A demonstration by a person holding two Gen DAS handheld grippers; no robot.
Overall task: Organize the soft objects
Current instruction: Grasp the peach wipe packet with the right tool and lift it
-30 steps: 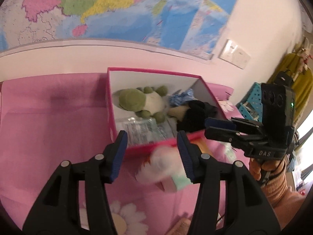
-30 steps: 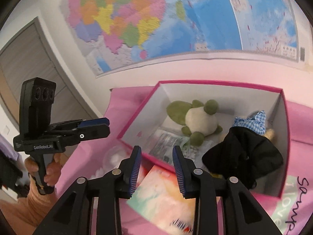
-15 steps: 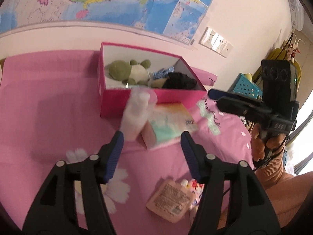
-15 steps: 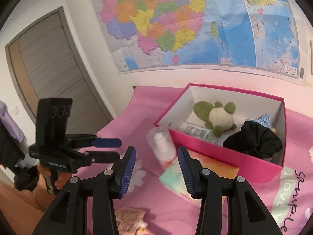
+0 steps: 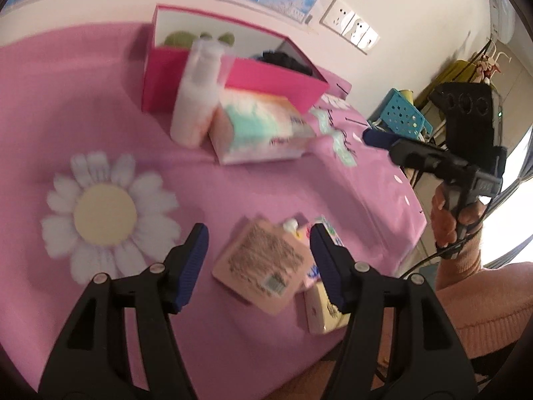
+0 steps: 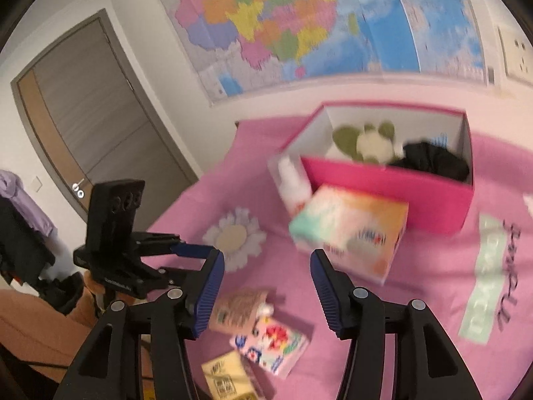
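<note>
While the left gripper [image 5: 258,263] has pulled back from the pink box [image 5: 273,83], its spread fingers now hover over a tan packet [image 5: 263,263] near the surface's edge. From the right wrist, the right gripper [image 6: 266,293] has likewise retreated, fingers spread and empty above the small packets [image 6: 273,343], so another pickup looks next.

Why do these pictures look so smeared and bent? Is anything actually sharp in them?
Left wrist view: the left tool is crisp, while the pink box, tissue box and packets are motion-smeared. Right wrist view: the right tool is sharp, but the wall map and plush toy are blurred. Both views: the fisheye lens bows straight edges and darkens the corners.
</note>
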